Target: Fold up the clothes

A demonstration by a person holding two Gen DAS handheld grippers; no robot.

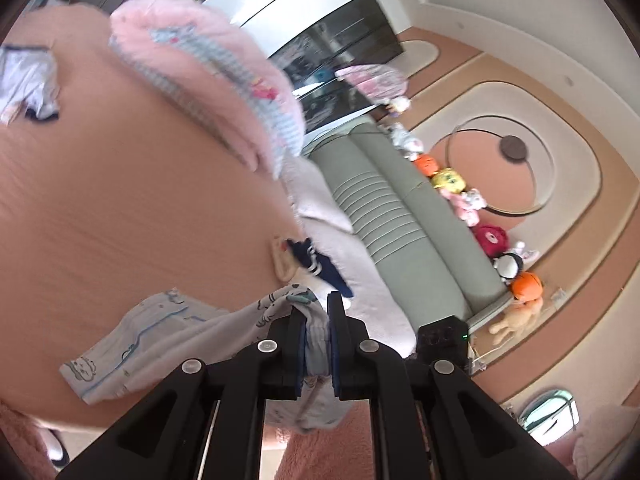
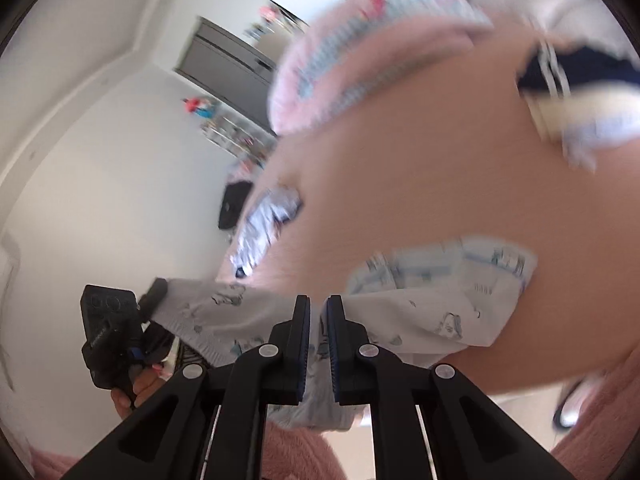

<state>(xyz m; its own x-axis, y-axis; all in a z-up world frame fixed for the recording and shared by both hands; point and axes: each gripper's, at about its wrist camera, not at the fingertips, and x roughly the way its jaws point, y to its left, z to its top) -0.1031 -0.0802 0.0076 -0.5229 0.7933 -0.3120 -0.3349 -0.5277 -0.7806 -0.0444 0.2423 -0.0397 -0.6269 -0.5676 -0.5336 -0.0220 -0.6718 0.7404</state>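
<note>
White printed garment (image 1: 152, 336) pinched by both clamps: left gripper (image 1: 316, 320) and right gripper (image 2: 318, 320) each closed on an edge, cloth partly trailing on the pink bed (image 1: 140, 208). No fold visible yet, though blurred. Other clothes (image 1: 28, 88) lie unfolded.

Motion blur smears the right wrist view: the pink fleece garment (image 2: 372, 40) and the navy striped piece (image 2: 560, 68) on the bed (image 2: 400, 160) lose their detail. The printed white garment (image 1: 160, 336) drops behind the left tongs (image 1: 316, 312), its lower part cut off. Toys on the distant shelf (image 2: 236, 136) are too small to identify.
</note>
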